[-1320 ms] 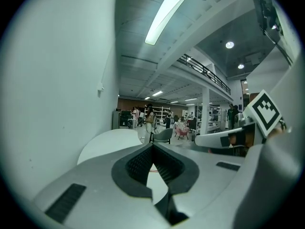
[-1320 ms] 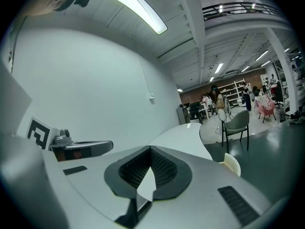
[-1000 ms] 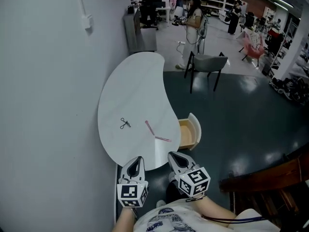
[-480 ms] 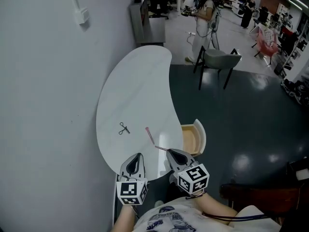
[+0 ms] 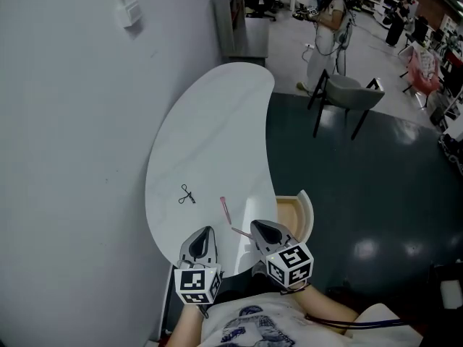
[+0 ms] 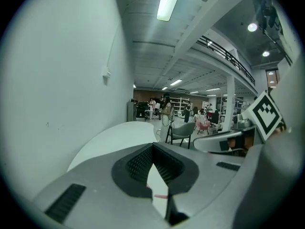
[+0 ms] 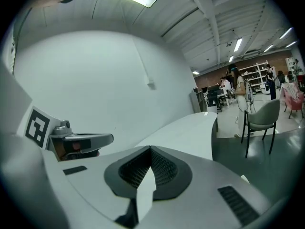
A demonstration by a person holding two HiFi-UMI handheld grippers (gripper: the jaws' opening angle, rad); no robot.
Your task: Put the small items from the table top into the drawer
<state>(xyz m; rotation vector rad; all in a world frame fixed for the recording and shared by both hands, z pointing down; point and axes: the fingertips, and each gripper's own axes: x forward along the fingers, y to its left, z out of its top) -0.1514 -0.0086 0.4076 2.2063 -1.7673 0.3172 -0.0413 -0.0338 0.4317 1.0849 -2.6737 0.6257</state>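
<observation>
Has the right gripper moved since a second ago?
Yes. The right gripper has come forward toward the curved white table: its tip is now beside the nearer thin pink stick, which lay ahead of it.

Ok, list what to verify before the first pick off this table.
1. Drawer open: ok.
2. Small black item, pink stick and second pink stick in plain sight on the table: ok.
3. Left gripper empty: ok.
4. Right gripper empty: ok.
5. Jaws open for a grasp: not ok, both sets are together.
6. Room in the drawer: cannot tell, only part of its inside shows.
</observation>
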